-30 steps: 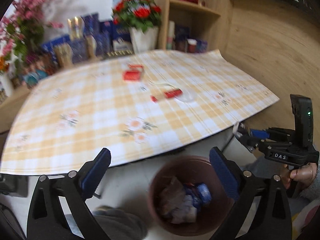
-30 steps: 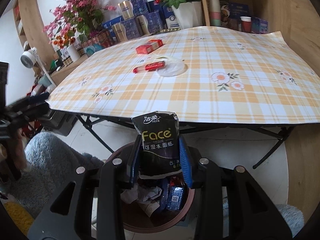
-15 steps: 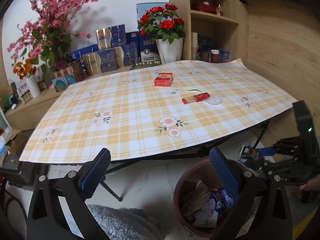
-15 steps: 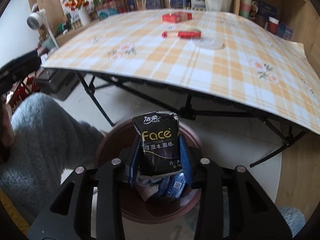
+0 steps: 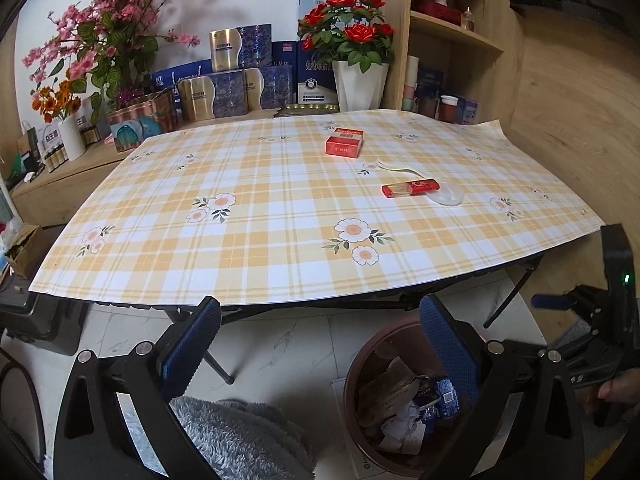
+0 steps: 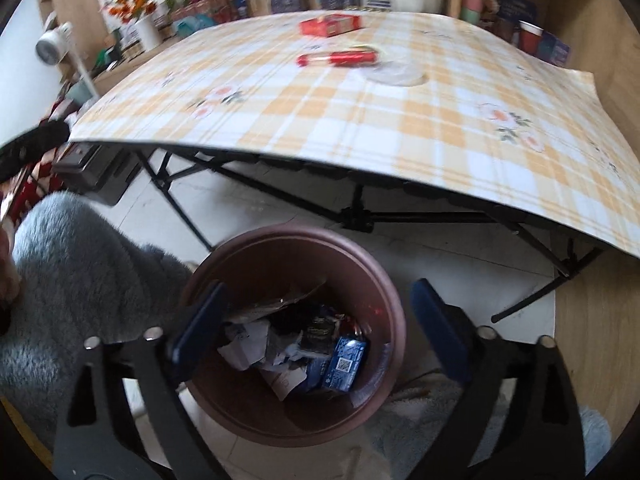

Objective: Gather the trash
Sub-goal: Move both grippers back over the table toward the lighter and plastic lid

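A brown waste bin (image 6: 384, 280) stands on the floor in front of the table, holding several wrappers and a dark tissue pack (image 6: 320, 328). My right gripper (image 6: 316, 332) is open and empty right above the bin. My left gripper (image 5: 320, 340) is open and empty, left of the bin (image 5: 360, 356), low before the table edge. On the checked tablecloth (image 5: 260, 208) lie a red cigarette box (image 5: 344, 145), a red tube-shaped wrapper (image 5: 410, 188) and a clear plastic lid (image 5: 448, 197). The box (image 6: 330, 25) and wrapper (image 6: 338, 58) also show in the right wrist view.
Flower vases (image 5: 362, 80), gift boxes (image 5: 224, 88) and a wooden shelf (image 5: 452, 40) line the table's far side. Black folding legs (image 6: 360, 212) run under the table. A grey fluffy garment (image 6: 80, 260) lies left of the bin. A wooden wall (image 5: 580, 120) stands to the right.
My right gripper has opened and the black tissue pack it held has dropped into the bin. My left gripper has drawn back and up a little, still open.
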Motion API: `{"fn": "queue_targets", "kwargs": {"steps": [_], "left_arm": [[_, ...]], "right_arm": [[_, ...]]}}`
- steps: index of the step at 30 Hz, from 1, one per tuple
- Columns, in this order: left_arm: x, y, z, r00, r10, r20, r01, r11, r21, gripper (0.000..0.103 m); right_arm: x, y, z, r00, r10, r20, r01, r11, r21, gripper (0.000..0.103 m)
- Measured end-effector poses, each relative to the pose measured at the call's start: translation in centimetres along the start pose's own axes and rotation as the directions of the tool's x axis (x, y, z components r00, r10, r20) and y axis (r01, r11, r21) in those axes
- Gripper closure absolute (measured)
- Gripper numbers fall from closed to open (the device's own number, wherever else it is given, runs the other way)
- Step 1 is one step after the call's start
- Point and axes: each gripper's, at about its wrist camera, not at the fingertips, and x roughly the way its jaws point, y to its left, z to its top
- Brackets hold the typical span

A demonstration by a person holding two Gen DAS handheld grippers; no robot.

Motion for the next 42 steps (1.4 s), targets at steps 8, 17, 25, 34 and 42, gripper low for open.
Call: {"fn": "queue_targets", "kwargs": {"steps": [8, 17, 25, 34, 42], "left_arm": [[0.2, -0.8, -0.1, 1.000, 0.015, -0.009, -0.014, 0.999, 0.043, 0.006], [0.2, -0.8, -0.2, 1.000, 0.029, -0.009, -0.028, 0.999, 0.036, 0.006], [0.6, -0.4, -0.1, 1.000, -0.001, -0.027, 0.001, 1.000, 0.014, 0.006], [1.2, 1.0, -0.1, 0.998, -0.001, -0.055, -0.002, 0.998, -0.063, 0.006], [2.2, 2.5, 1.2, 0.997, -0.049, -0.065, 0.036, 0.983, -0.178, 0.006]], "right_arm": [[-0.1, -2.6, 0.2, 0.998, -0.054, -0.007, 0.055, 0.990, 0.131, 0.006], [-0.9, -3.5, 0.7, 0.996, -0.088, 0.014, 0.085, 0.983, 0.161, 0.006], [-2.4, -4.8, 1.4, 0.988, -0.099, 0.116, 0.074, 0.977, 0.200, 0.006], [-1.8, -6.3, 5.0, 0.996, -0.048, 0.077, 0.033, 0.981, 0.191, 0.006], [2.2, -6.9, 11.2, 0.994, -0.104, 0.035, 0.099, 0.988, 0.115, 0.006]]}}
